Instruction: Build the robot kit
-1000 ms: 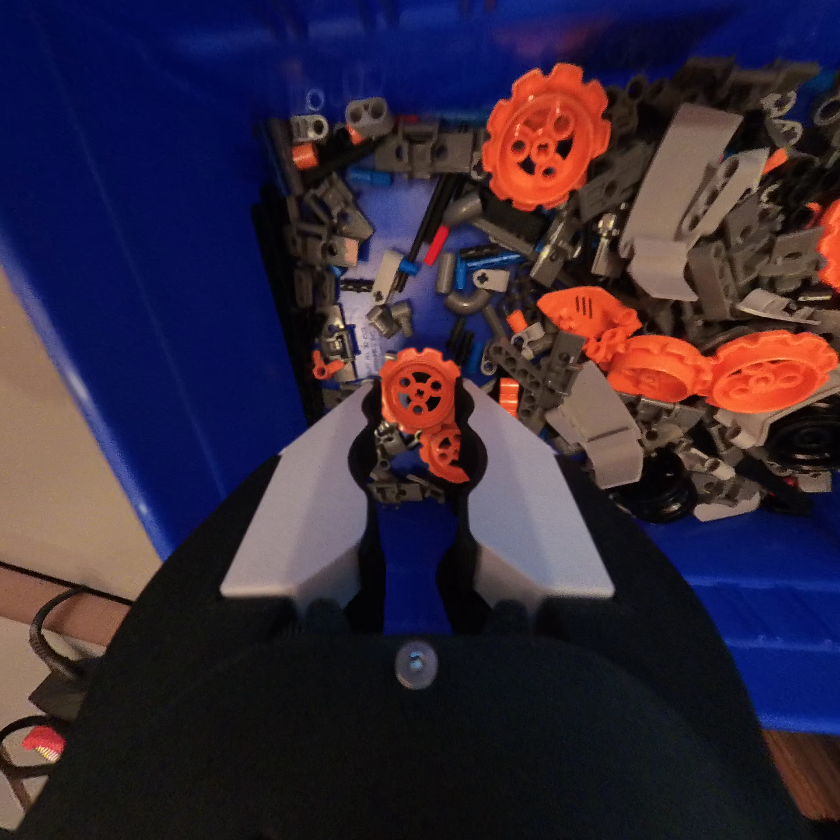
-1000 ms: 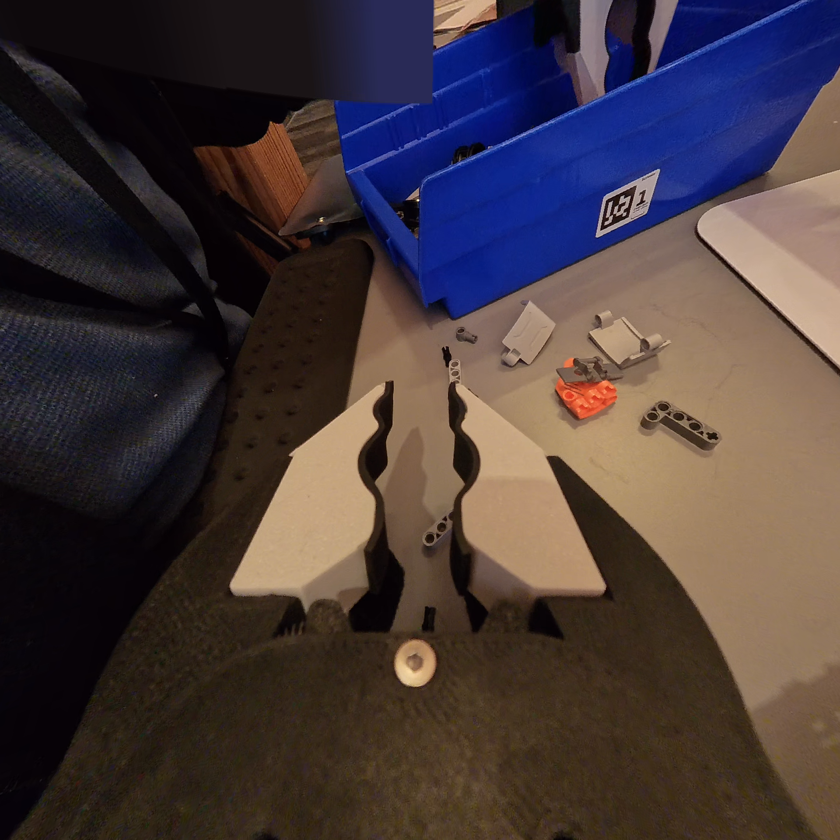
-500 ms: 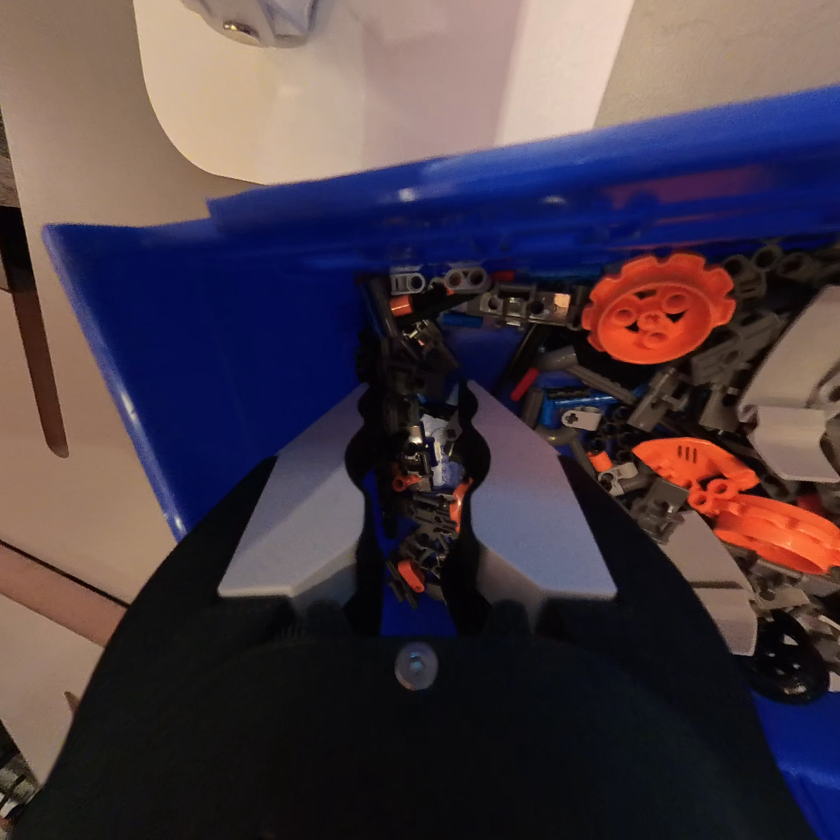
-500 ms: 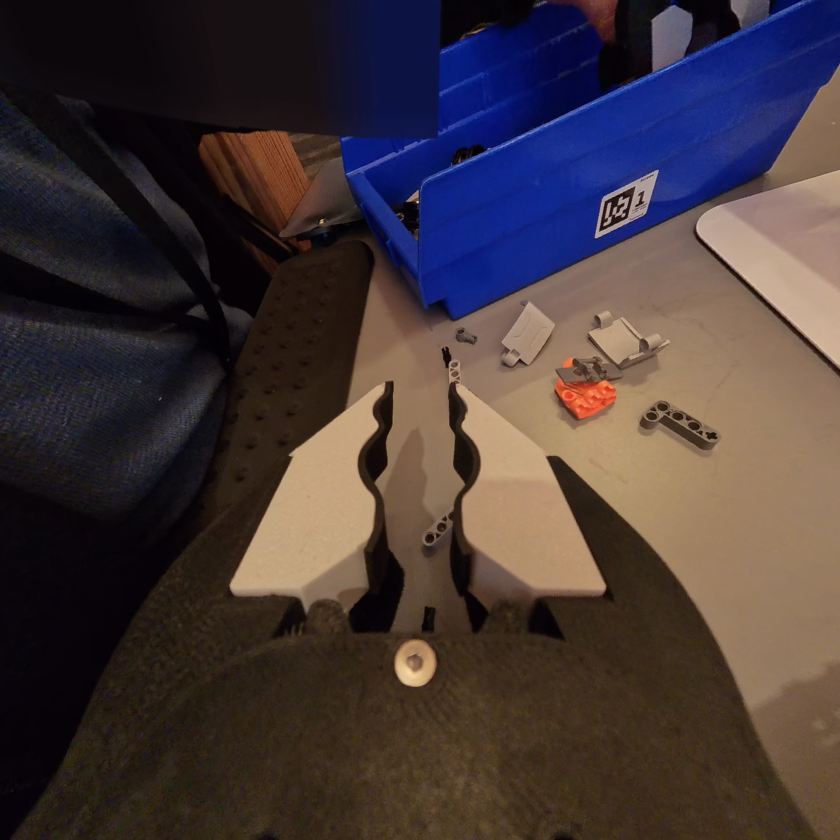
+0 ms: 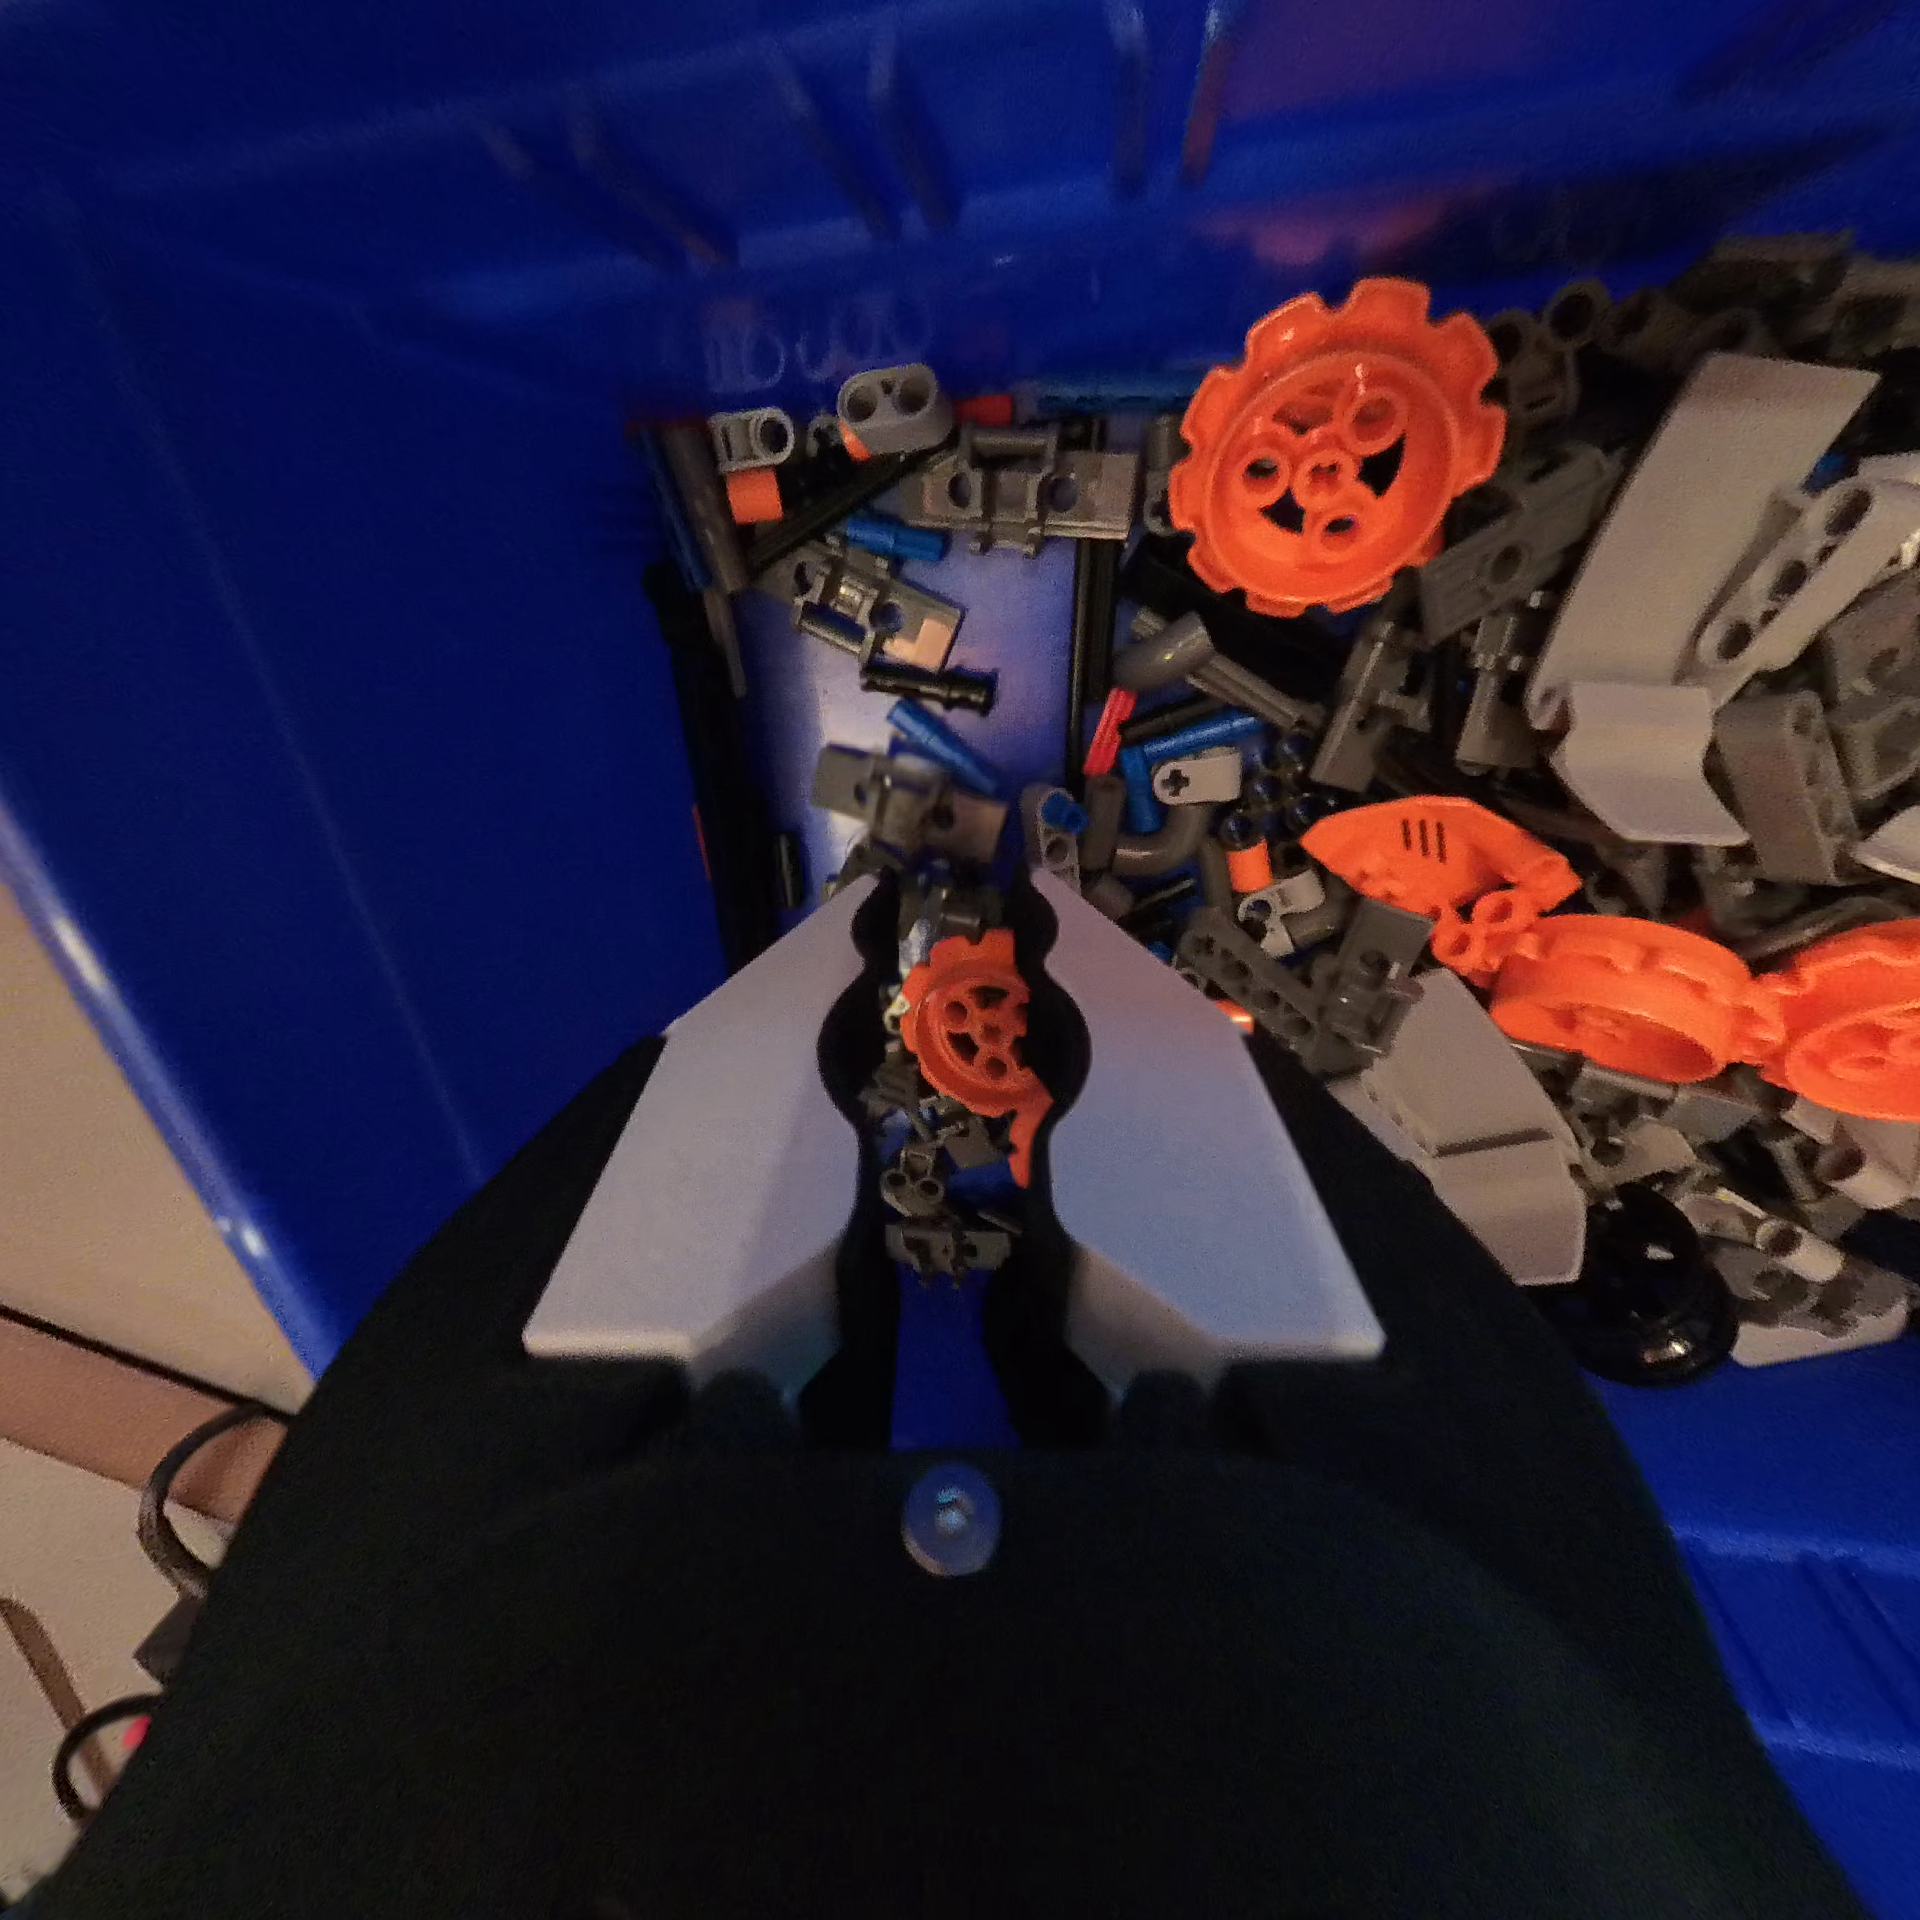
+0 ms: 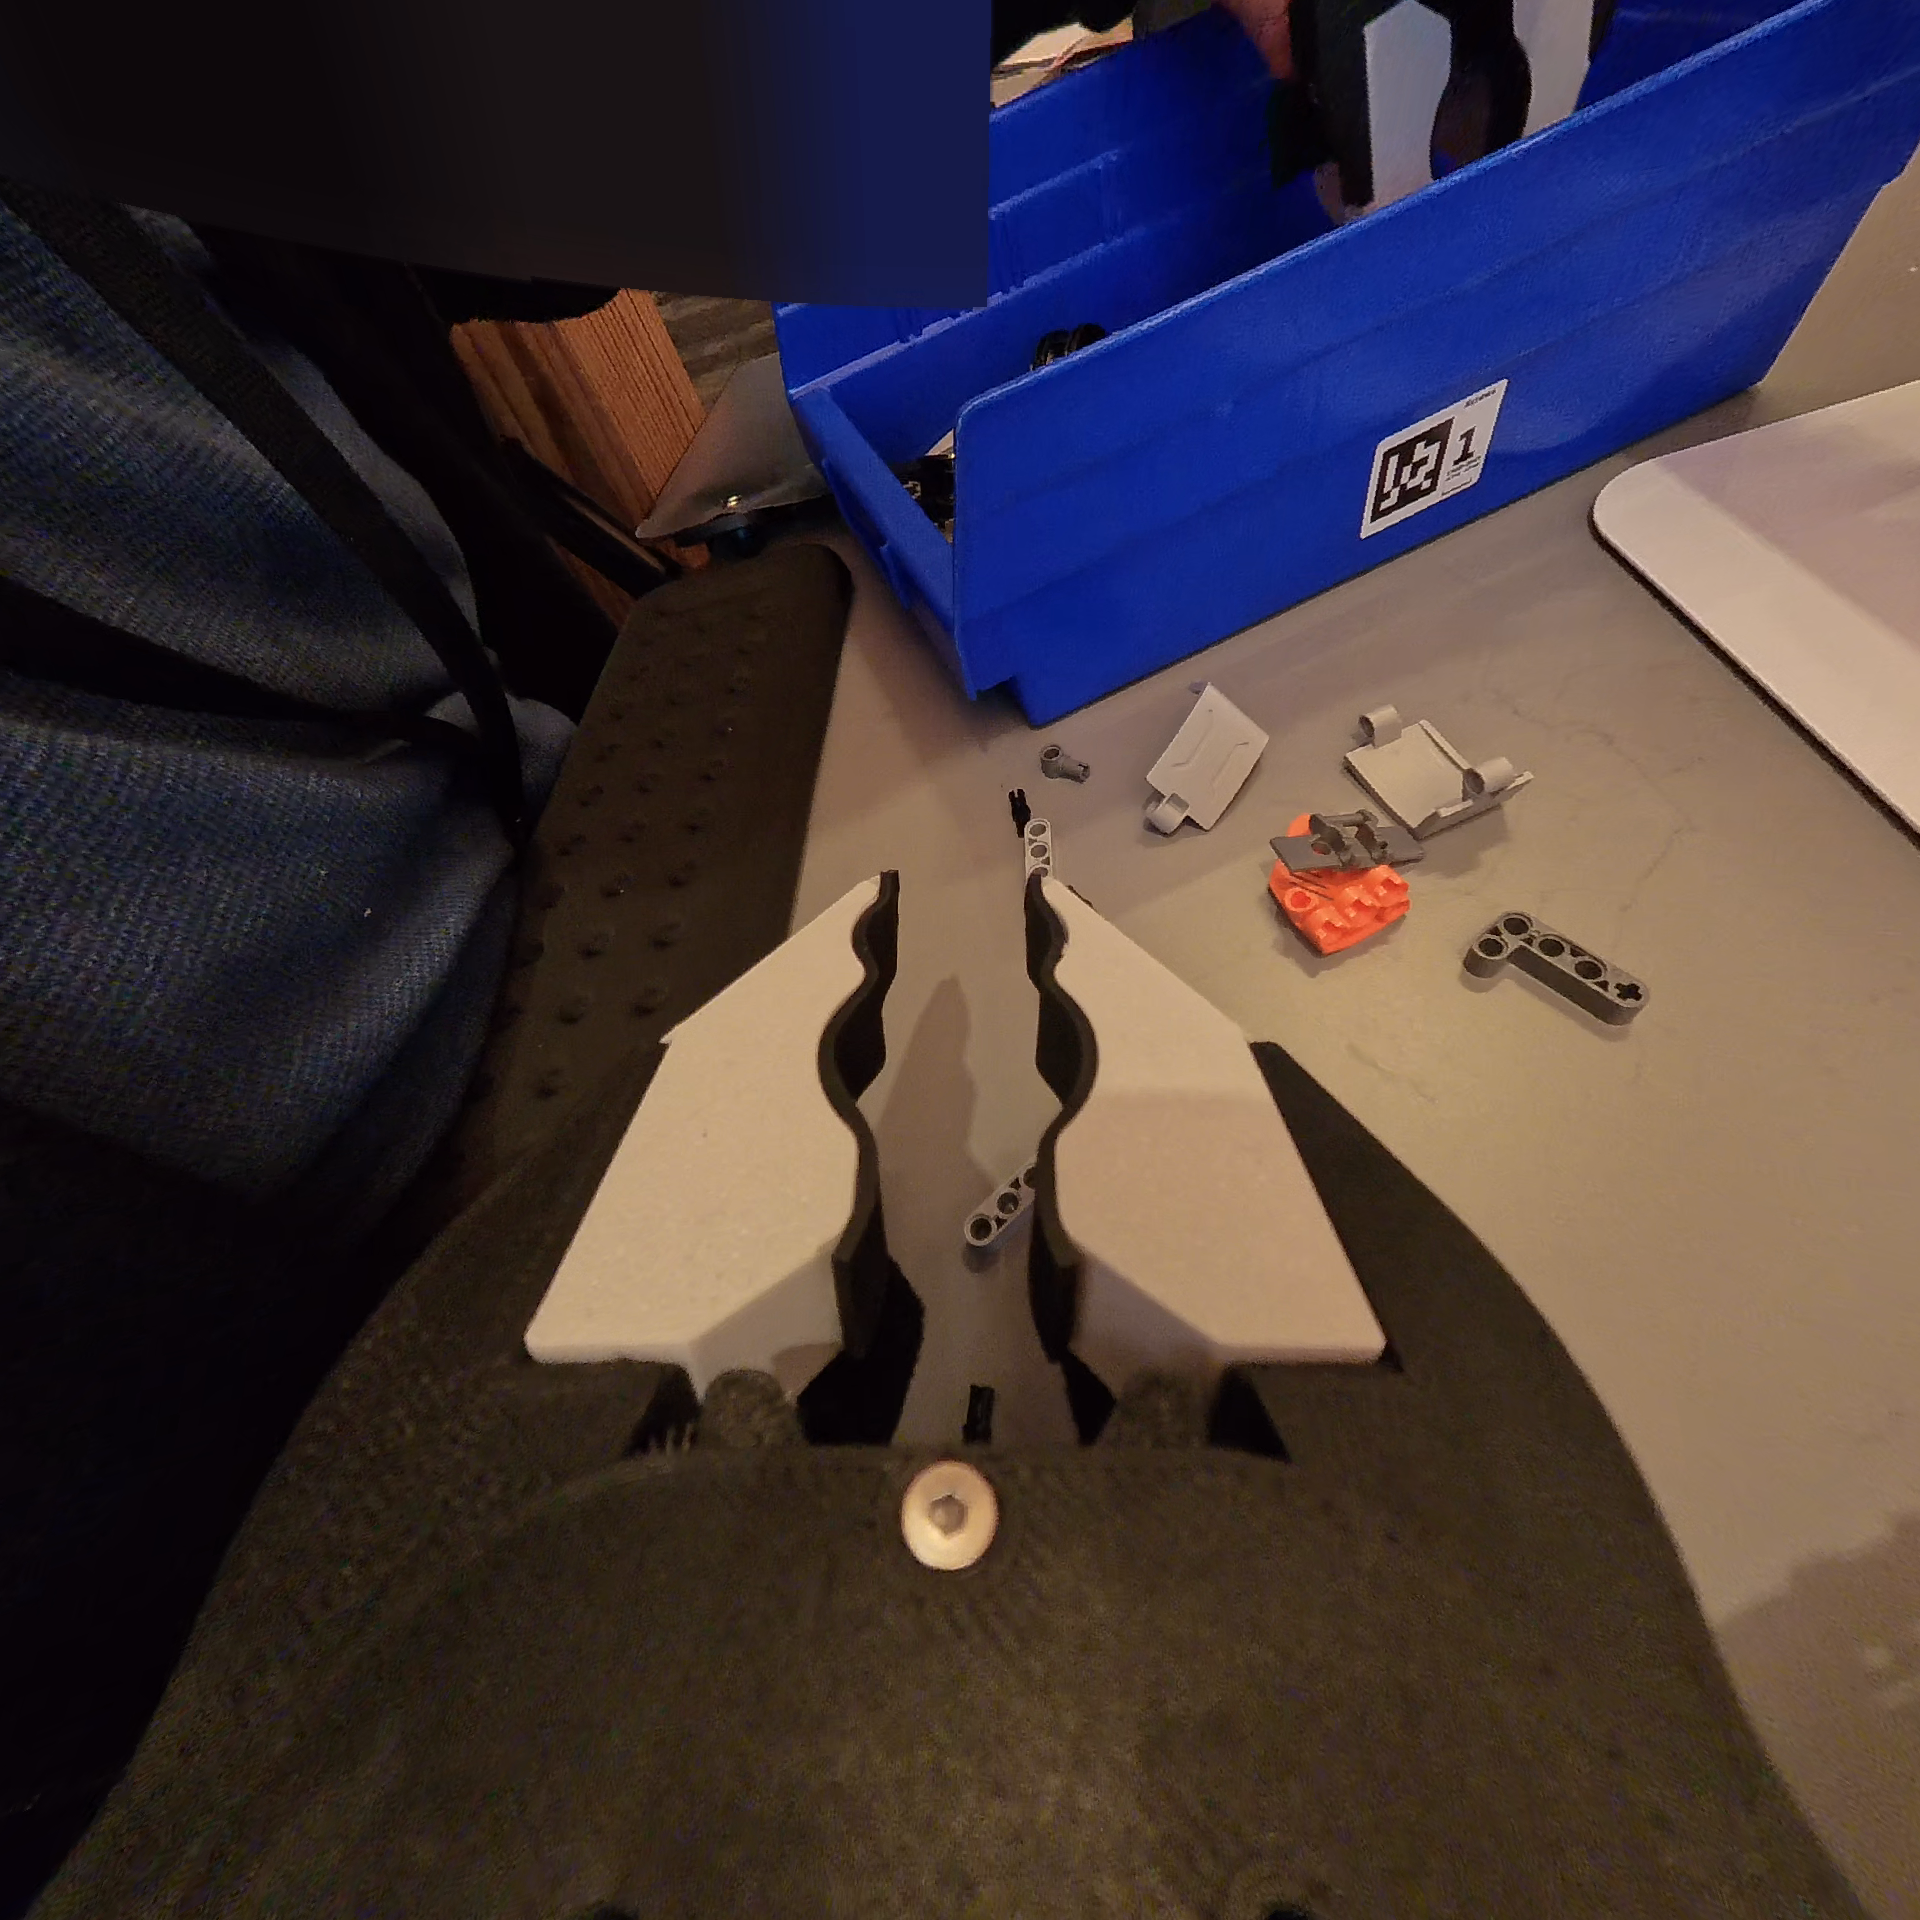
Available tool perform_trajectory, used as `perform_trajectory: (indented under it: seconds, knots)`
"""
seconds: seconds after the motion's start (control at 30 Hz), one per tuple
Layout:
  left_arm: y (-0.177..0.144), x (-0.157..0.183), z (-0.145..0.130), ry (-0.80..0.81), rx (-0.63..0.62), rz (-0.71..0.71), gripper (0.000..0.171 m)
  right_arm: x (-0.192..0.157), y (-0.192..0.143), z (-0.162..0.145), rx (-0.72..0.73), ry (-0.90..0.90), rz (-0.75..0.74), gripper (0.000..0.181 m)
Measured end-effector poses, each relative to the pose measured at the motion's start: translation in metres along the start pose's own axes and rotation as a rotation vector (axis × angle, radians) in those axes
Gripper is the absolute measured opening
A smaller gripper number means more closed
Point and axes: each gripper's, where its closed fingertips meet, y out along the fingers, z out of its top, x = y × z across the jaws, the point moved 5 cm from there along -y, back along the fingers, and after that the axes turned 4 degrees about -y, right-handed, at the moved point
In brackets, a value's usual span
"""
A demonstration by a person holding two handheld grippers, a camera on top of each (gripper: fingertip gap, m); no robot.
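Swinging back down from its glance over the far rim half a second ago, the left gripper (image 5: pixel 951 883) again looks straight into the blue bin (image 5: pixel 416 520), while the right gripper (image 6: pixel 961 883) has not shifted at all. From where I stand, the left one hangs above the bin's near corner with its jaws parted a moderate way and nothing between them; a small orange gear (image 5: pixel 971 1023) lies below in the gap, seemingly loose on the heap, though whether the pads touch it I cannot tell.

Inside the bin is a jumble of grey beams, blue pins and black axles, thin at the corner where bare floor shows and heaped to the right, with a large orange sprocket wheel (image 5: pixel 1335 452) on top and orange rims (image 5: pixel 1621 1003) lower down.

Over the grey table (image 6: pixel 1455 1299) the right gripper sits low, jaws parted and empty, straddling a short grey beam (image 6: pixel 1000 1205). Just beyond lie two grey panels (image 6: pixel 1205 758), an orange piece (image 6: pixel 1340 899) and an L-shaped beam (image 6: pixel 1553 961), near the bin's outer wall.
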Motion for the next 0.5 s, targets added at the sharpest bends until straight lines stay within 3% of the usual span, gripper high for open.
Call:
perform_trajectory:
  seconds: [0.3,0.5]
  knots:
    - [-0.012,-0.002,0.000,0.008,0.029,0.023,0.034,0.000,0.000,0.000,0.000,-0.001,-0.004,0.021]
    - [-0.015,0.020,0.010,0.049,0.081,-0.078,0.038,0.001,0.000,0.000,0.001,0.004,-0.002,0.022]
